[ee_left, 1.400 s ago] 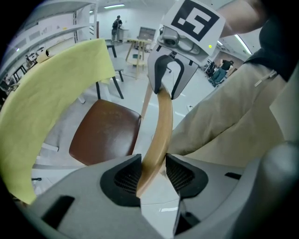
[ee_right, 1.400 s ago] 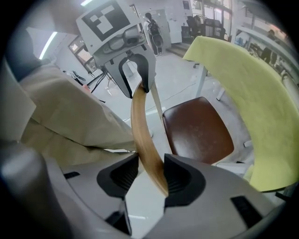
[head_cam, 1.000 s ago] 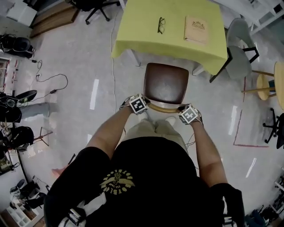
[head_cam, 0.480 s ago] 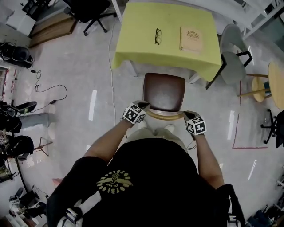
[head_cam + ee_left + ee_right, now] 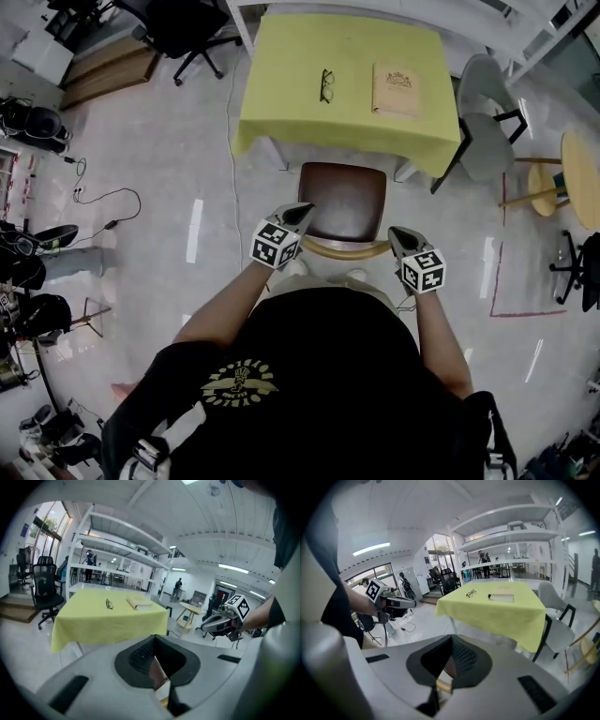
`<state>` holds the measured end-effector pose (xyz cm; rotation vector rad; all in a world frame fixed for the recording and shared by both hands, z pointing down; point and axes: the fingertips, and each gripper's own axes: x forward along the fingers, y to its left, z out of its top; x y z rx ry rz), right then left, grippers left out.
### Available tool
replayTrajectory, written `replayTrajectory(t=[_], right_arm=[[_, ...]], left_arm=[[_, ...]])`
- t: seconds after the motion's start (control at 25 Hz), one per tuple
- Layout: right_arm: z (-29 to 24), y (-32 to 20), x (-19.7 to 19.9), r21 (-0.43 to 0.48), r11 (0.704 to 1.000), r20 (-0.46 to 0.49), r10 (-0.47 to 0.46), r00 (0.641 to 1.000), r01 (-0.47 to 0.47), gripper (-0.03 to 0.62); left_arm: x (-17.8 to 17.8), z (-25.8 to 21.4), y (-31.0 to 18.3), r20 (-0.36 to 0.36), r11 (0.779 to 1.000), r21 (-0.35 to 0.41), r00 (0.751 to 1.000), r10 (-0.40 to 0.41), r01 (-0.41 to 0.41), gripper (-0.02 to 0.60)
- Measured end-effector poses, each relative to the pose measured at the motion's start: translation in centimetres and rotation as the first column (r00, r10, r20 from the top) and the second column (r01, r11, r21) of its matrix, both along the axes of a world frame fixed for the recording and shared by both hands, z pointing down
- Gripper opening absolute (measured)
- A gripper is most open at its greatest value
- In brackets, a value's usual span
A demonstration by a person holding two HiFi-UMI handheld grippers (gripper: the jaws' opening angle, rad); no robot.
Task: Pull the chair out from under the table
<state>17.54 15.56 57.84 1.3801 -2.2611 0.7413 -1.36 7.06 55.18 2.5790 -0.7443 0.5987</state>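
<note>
At the far left of the head view, dark gear lies along the edge of the pale floor and a thin cable [image 5: 108, 195] loops across it, while a black office chair [image 5: 183, 23] stands near the top left corner. Next comes the left gripper [image 5: 300, 214], held out on a bare forearm, its marker cube facing up. Its tip shows over the left rear corner of the chair [image 5: 342, 197]. In the left gripper view its jaws are pressed together with nothing caught between the pads; only a sliver of the seat and wooden back shows below them. The chair stands on the floor between the person and the table [image 5: 281, 103]. Its brown seat is almost wholly out in the open, with only the far edge reaching the hem of the yellow cloth. Its curved wooden backrest [image 5: 349, 249] faces the person. On the cloth a pair of glasses [image 5: 325, 84] lies left of a tan book [image 5: 396, 77], the two near each other but apart. The right gripper [image 5: 401, 238] hangs just off the right end of the backrest, and its own view shows its jaws clenched on nothing. From above I cannot tell whether either gripper touches the wood. Farther right, a grey chair [image 5: 486, 131] stands at the table's right corner, a red tape line [image 5: 511, 312] marks the floor, and a round wooden table [image 5: 583, 178] meets the frame edge.
</note>
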Motion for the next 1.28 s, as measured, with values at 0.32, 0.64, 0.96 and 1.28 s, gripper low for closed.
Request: replayTrajectory(t=[0.32,0.64,0.96,1.28], right_arm=[[-5.8,-2.3,1.4,0.128,0.992,0.021,0.005,1.000,-0.007,0.011],[-9.7,-3.4,3.3,0.229,0.973,0.038,-0.009,0.999,0.000,0.011],[-13.9,-3.7,4.5,0.322,0.946,0.016,-0.057,0.998,0.049,0.011],[-18.3,-4.3,5.2,0.422,0.902,-0.003,-0.101,0.995,0.093,0.011]], left_arm=[[0.8,-5.0,-1.9,-0.024,0.991,0.110,0.997,-0.073,0.075,0.009],[2.1,-10.0,-1.9,-0.096,0.973,0.192,0.989,-0.113,0.130,0.009],[3.0,-15.4,-1.6,-0.125,0.943,0.281,0.981,-0.147,0.177,0.009],[4.1,-19.4,-0.7,-0.145,0.913,0.349,0.974,-0.172,0.214,0.009]])
